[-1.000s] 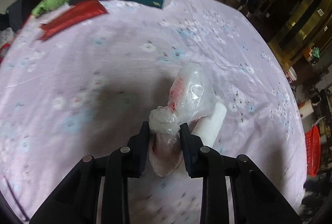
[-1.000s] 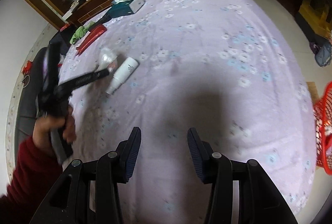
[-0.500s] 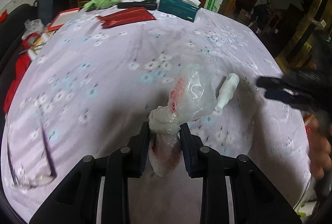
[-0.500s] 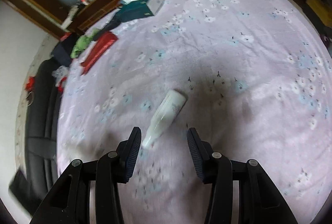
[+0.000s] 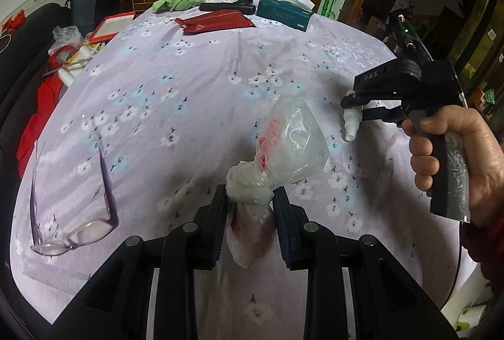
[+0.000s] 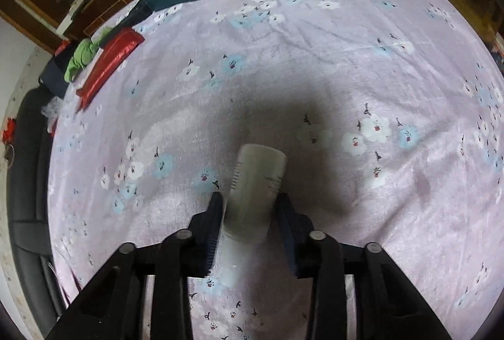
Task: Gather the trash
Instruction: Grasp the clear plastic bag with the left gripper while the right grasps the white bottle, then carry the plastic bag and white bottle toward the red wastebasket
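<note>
A crumpled clear plastic bag (image 5: 293,144) with red print sticks up from my left gripper (image 5: 250,195), which is shut on the bag's knotted neck above the lilac flowered tablecloth (image 5: 157,88). A white plastic bottle (image 6: 258,179) lies between the fingers of my right gripper (image 6: 250,201), and both pads press its sides. In the left wrist view the right gripper (image 5: 356,108) is at the right, held by a hand (image 5: 453,147), with the bottle (image 5: 351,119) pointing neck-down from its fingers.
Purple-framed glasses (image 5: 72,233) lie near the table's left front edge. At the far side are a red packet (image 5: 214,21), a teal tissue box (image 5: 283,12), a green cloth (image 5: 174,1) and a black tool (image 5: 226,6). A dark sofa with clutter (image 5: 63,56) borders the left.
My right gripper has moved onto the white bottle and shut on its sides. The left gripper has drawn back and upward, still holding the plastic bag.
</note>
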Motion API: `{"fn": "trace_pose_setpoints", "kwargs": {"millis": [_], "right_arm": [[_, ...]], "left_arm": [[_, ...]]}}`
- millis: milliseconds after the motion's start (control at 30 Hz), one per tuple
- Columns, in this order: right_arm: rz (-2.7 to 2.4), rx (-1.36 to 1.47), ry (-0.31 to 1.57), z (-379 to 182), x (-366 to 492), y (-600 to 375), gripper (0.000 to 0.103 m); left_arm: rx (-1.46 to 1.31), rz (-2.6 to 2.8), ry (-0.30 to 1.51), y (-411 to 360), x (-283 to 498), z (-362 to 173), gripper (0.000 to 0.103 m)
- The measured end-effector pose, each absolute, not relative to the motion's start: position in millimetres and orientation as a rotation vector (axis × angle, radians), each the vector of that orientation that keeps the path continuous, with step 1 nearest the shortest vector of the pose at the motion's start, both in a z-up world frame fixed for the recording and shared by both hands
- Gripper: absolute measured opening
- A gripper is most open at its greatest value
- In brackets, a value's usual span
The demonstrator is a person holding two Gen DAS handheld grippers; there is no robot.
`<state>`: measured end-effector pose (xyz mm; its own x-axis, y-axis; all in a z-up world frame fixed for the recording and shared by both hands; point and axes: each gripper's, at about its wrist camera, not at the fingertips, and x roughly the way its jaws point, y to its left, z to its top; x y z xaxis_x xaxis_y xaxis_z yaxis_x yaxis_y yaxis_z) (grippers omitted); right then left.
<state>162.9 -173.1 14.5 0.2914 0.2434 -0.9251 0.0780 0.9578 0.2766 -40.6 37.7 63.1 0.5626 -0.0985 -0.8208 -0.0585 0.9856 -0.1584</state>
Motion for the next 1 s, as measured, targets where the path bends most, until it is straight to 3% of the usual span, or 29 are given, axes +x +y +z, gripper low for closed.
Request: {"fn": "trace_pose_setpoints", "kwargs": {"millis": [433,1000], "right_arm": [[0.212,0.075,1.15,45,93,-174,0.034],[0.168,-0.13,1.031,75,-46,-243,0.033]], "left_arm": [[-0.159,0.011,0.959,22,-50,62,0.027],[-0.06,-0.004,0.906,-64,-69,74,0.027]]}}
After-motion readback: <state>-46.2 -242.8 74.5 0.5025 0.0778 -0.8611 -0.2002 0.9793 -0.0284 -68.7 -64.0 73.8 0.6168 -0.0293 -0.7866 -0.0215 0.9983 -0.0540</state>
